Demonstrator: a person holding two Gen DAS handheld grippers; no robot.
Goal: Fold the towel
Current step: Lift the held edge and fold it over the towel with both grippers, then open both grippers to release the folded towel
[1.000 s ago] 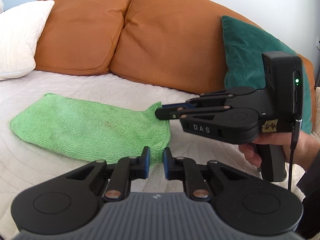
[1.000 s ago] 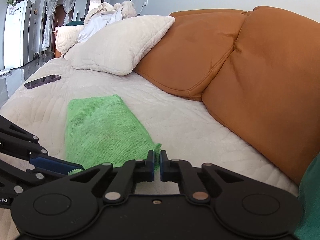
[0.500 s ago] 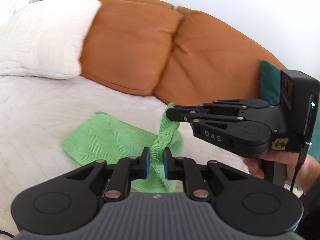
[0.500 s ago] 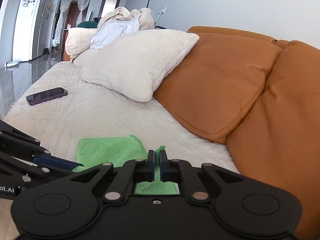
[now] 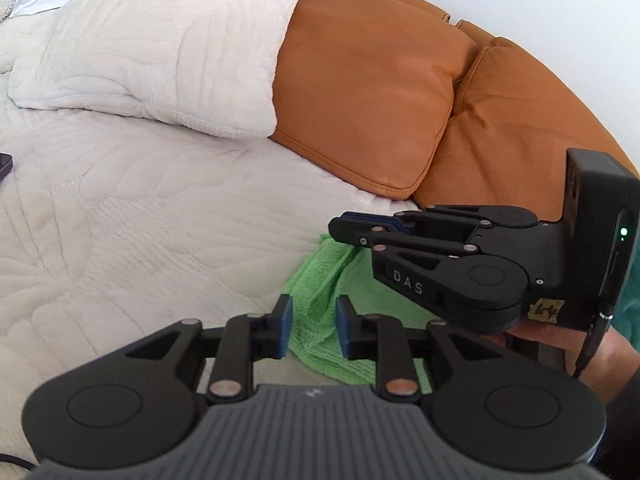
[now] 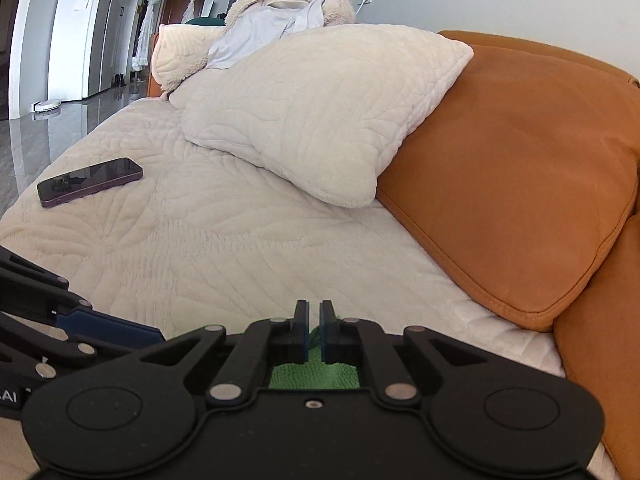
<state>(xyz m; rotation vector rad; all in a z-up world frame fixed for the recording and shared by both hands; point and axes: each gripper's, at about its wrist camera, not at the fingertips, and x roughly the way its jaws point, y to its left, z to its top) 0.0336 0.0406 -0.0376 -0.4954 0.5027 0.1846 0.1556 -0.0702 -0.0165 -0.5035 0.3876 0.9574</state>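
Note:
The green towel lies folded over on the cream quilted sofa seat, bunched under both grippers. My left gripper is open, its blue pads apart with the towel's edge lying between them. My right gripper hovers over the towel's far edge; in the right wrist view its jaws are nearly together with a strip of towel showing below and between them. Most of the towel is hidden by the gripper bodies.
A cream pillow leans on orange back cushions. A dark phone lies on the seat at the left. A pile of clothes sits behind the pillow. A hand holds the right gripper.
Both grippers carried the towel's right end leftward over the rest, folding it. The left gripper's pads have opened and let go of the towel.

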